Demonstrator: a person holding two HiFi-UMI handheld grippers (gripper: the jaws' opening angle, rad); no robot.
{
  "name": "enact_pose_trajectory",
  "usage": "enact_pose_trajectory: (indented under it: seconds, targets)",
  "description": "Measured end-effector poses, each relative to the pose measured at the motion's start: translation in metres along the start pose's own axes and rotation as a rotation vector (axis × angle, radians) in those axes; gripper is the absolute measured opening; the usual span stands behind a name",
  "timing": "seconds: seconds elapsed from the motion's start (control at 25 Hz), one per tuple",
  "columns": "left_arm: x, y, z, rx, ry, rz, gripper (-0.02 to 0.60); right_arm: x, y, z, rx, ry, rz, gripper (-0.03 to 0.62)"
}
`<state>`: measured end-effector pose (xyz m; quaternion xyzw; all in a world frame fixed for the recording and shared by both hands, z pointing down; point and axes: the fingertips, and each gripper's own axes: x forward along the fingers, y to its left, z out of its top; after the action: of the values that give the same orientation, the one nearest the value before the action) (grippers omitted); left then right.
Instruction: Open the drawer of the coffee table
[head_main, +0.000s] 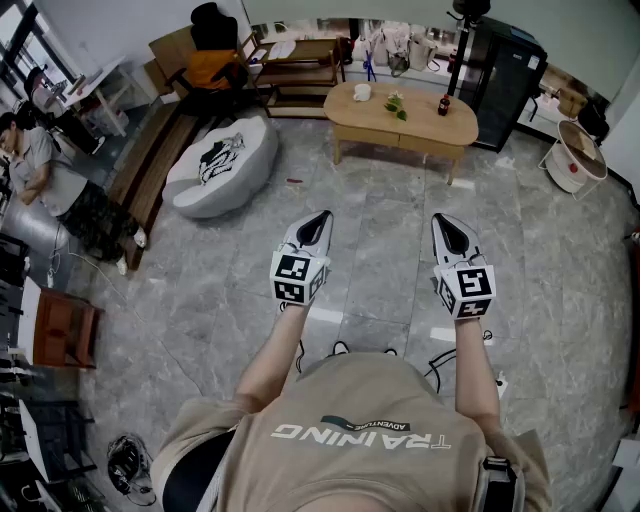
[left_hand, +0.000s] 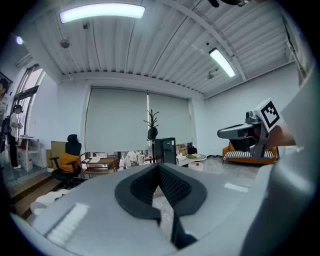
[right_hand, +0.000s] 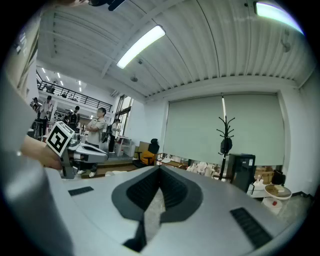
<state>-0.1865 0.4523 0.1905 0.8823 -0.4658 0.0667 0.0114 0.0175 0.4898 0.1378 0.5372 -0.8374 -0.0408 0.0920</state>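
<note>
The left gripper (head_main: 319, 221) is fully closed. In its own view the two dark ribbed pads (left_hand: 172, 186) meet at the tip, with nothing between them. Only a thin wedge of grey floor (head_main: 380, 250) shows through the gap behind the tip. It is held about level in the air, touching nothing, with its marker cube (head_main: 298, 278) toward the person.

The right gripper (head_main: 447, 224) is the same. Its pads (right_hand: 145, 187) are pressed together at the tip, it is empty, and it hangs level over the floor. Its cube (head_main: 467, 290) sits at 6 o'clock of the tip. The two grippers are side by side and well apart. The left one lies at 9 o'clock of the right, and both point toward 12 o'clock. Each shows at the edge of the other's view: the right at 3 o'clock in the left gripper view, the left at 9 o'clock in the right gripper view.

The coffee table (head_main: 420, 130), an oval wooden one, stands across the room at 12 to 1 o'clock of the grippers, well apart from both. On its top are a cup (head_main: 362, 92), a plant (head_main: 396, 105) and a bottle (head_main: 443, 104). The drawer cannot be made out from here. A white beanbag (head_main: 220, 165) lies at 9 o'clock of the table. A black cabinet (head_main: 505, 80) stands at its 2 o'clock.
</note>
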Motion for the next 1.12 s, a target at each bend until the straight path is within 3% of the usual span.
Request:
enact_pose_trajectory:
  seconds: [0.44, 0.76, 0.88, 1.12]
  targets:
    - [-0.006, 0.032, -0.014, -0.038, 0.036, -0.062, 0.006, 0.024, 0.029, 0.008, 0.010, 0.005, -0.026, 0.005]
    - [-0.012, 0.030, -0.053, -0.101, 0.084, -0.101, 0.006, 0.017, 0.042, -0.027, 0.044, 0.083, -0.056, 0.005]
    - [-0.012, 0.033, -0.068, -0.132, 0.113, -0.092, 0.006, 0.017, 0.038, -0.044, 0.062, 0.114, -0.057, 0.005]
    - [0.018, 0.035, -0.072, -0.111, 0.131, -0.057, 0.006, 0.036, 0.002, -0.053, 0.067, 0.090, -0.043, 0.005]
